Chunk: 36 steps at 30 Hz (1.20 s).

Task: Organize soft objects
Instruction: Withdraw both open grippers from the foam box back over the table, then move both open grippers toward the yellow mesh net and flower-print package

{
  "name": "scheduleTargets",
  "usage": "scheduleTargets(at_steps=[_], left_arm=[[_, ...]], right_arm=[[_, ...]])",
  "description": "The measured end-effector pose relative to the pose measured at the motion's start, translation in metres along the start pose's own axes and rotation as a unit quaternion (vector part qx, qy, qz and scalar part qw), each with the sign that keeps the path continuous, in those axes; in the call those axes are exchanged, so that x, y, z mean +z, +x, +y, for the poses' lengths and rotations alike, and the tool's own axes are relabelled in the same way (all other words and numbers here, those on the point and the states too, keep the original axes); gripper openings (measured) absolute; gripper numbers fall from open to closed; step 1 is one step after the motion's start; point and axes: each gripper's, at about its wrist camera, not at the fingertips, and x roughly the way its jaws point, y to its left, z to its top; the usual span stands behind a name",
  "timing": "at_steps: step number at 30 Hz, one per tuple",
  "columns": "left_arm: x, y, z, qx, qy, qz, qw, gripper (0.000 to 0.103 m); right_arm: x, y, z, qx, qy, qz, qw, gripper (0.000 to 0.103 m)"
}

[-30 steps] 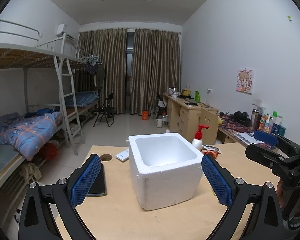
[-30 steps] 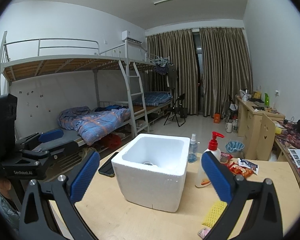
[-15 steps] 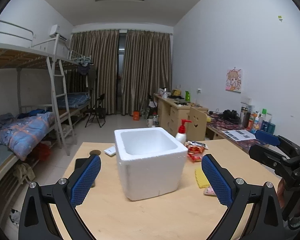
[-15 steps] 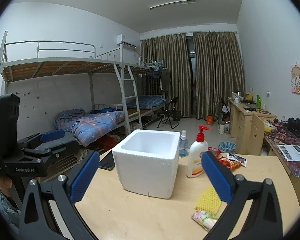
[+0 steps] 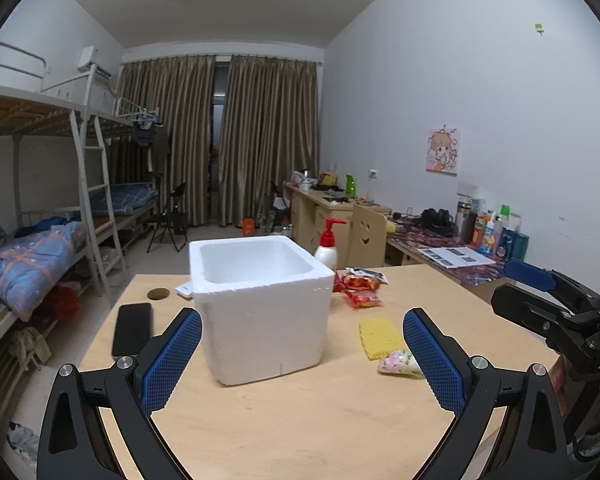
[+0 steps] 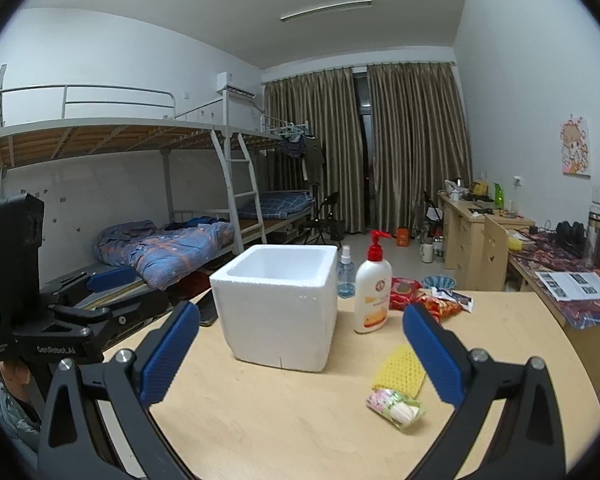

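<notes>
At the centre of both wrist views a white square foam box (image 5: 260,308) stands open-topped on the light wooden worktop (image 5: 300,420). In the left wrist view the left claw (image 5: 302,360) fills the lower frame with its blue-padded fingers spread wide, holding nothing; the right claw (image 6: 300,360) in the right wrist view is likewise spread and empty. The soft things lie right of the box: a yellow mesh foam sleeve (image 6: 400,370) lies flat in the lower right of the right wrist view, and a small pastel-wrapped soft packet (image 6: 394,406) lies just below it, near its lower edge. Further back, at centre right, a white pump bottle with a red top (image 6: 374,288) stands upright beside the box, with red snack packets (image 6: 424,300) to its right and a small clear spray bottle (image 6: 345,274) between bottle and box. A black phone (image 5: 133,328) lies flat left of the box in the left wrist view.
</notes>
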Motion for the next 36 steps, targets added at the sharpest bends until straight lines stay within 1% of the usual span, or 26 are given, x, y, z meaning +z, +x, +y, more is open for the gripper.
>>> scheduleTargets(at_steps=[5,11,16,25,31,36], left_arm=[[-0.007,0.005,-0.007,-0.015,0.002,-0.006,0.9999,0.101],[-0.016,0.02,-0.015,-0.032,0.003,0.008,0.9994,0.101],[-0.024,0.03,-0.023,-0.052,0.002,0.009,0.9986,0.101],[-0.031,0.047,-0.044,-0.075,0.042,0.003,0.9963,0.101],[-0.034,0.069,-0.048,-0.09,0.042,0.024,0.9948,0.101],[-0.038,0.088,-0.049,-0.111,0.036,0.04,0.9923,0.101]], right_arm=[[-0.006,-0.004,-0.008,-0.01,0.007,-0.001,1.0,0.103],[-0.017,-0.008,-0.02,-0.025,0.015,0.002,1.0,0.103],[-0.025,-0.01,-0.027,-0.037,0.018,0.009,0.999,0.103],[-0.038,-0.012,-0.043,-0.056,0.029,0.022,0.998,0.103],[-0.045,-0.01,-0.054,-0.075,0.033,0.037,0.996,0.103],[-0.051,-0.007,-0.066,-0.083,0.041,0.048,0.995,0.103]])
